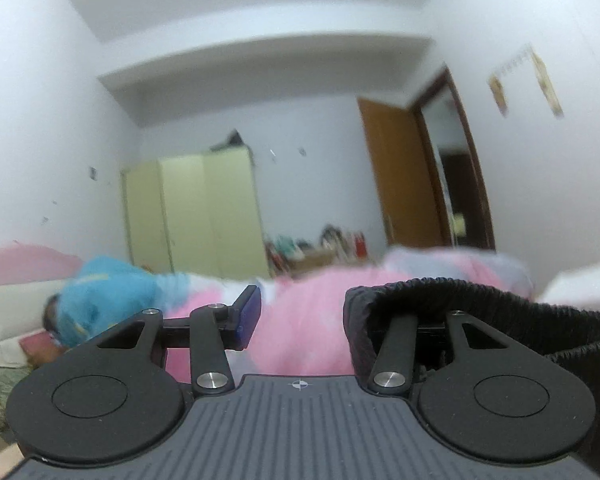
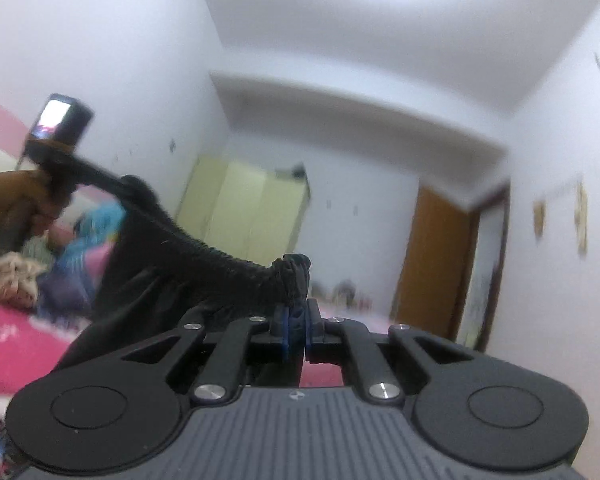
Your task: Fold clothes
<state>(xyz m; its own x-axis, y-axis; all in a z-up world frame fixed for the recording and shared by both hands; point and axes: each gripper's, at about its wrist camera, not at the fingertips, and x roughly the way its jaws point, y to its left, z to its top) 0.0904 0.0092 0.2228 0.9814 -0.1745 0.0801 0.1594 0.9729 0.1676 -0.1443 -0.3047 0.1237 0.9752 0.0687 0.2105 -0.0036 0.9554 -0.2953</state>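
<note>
1. The right gripper (image 2: 297, 330) has its jaws together, clamped on a bunched end of the black garment (image 2: 204, 276); the blue pads pinch the gathered waistband between them.
2. From that pinch the black garment stretches up and to the left in the right wrist view, its ribbed elastic edge taut, with loose cloth hanging below it over the pink bed cover (image 2: 16, 344).
3. The far end of the garment reaches the left gripper (image 2: 66, 156), seen blurred at the upper left, held by a person's hand (image 2: 40, 212).
4. In the left wrist view the left gripper (image 1: 300, 312) has its jaws apart: the left finger (image 1: 247, 316) shows its blue pad bare, while the black waistband (image 1: 440, 292) is looped around the right finger and hides it.
5. I cannot tell whether anything presses the cloth on that side; it hangs on the one finger.
6. Beyond lies a pink blanket (image 1: 308, 312) and a blue garment (image 1: 108, 292) on the bed.
7. Farther back stand a pale yellow wardrobe (image 1: 192, 212) against the white wall and an open brown door (image 1: 392, 176).
</note>
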